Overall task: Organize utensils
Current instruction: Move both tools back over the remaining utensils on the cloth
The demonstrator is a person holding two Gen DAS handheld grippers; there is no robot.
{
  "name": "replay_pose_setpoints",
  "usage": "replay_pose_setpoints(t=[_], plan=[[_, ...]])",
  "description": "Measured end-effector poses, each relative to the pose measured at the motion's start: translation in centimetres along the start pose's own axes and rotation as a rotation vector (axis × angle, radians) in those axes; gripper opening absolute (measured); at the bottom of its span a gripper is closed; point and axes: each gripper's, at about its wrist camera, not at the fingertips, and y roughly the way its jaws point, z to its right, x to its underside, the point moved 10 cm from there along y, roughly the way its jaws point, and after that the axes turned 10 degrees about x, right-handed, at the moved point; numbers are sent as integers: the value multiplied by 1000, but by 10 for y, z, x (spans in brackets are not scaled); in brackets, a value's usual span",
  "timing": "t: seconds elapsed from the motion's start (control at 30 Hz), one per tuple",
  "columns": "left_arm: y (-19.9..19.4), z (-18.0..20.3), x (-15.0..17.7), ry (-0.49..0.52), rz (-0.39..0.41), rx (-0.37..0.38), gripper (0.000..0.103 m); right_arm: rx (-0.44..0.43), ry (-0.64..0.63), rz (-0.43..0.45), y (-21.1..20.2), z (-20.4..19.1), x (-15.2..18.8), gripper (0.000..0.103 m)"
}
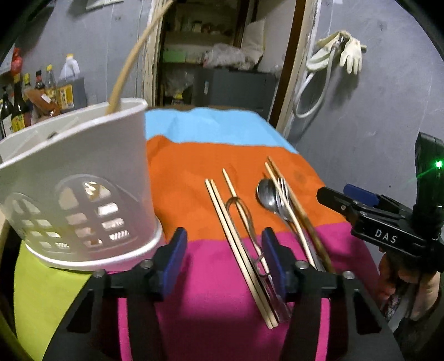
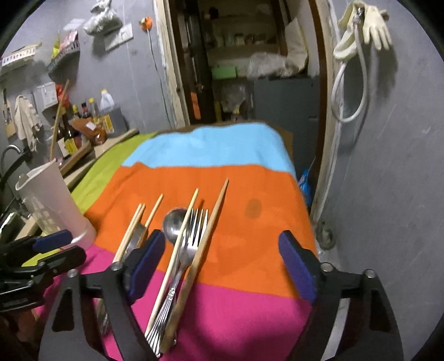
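A white utensil holder [image 1: 83,177] with slotted walls stands at the left on the striped cloth [image 1: 194,166], a wooden stick [image 1: 130,64] leaning out of it. On the cloth lie a pair of pale chopsticks [image 1: 236,236], a thin metal utensil [image 1: 244,219], a spoon [image 1: 267,194], a fork [image 1: 283,191] and more chopsticks [image 1: 288,211]. My left gripper [image 1: 224,250] hovers open over the pale pair, its pads touching nothing. My right gripper [image 2: 223,261] stands open above the fork [image 2: 191,244], spoon [image 2: 173,222] and two chopsticks [image 2: 205,244], holding nothing. The holder [image 2: 52,200] shows at the far left.
The cloth drops off the table's right edge [image 2: 299,180] beside a grey wall. Bottles [image 1: 16,105] crowd a counter at the back left. An open doorway [image 2: 244,69] with shelves lies behind the table. Pale gloves [image 2: 369,25] and a hose hang on the wall.
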Motion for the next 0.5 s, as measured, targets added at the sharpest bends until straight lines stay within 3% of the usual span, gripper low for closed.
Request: replay_pose_setpoints(t=[0.13, 0.3, 0.5], plan=[[12, -5, 4, -21, -55, -10, 33, -25, -8, -56, 10, -5, 6, 60], [26, -6, 4, -30, -96, -34, 28, -57, -6, -120, 23, -12, 10, 59], [40, -13, 7, -46, -146, -58, 23, -28, -26, -161, 32, -10, 17, 54]])
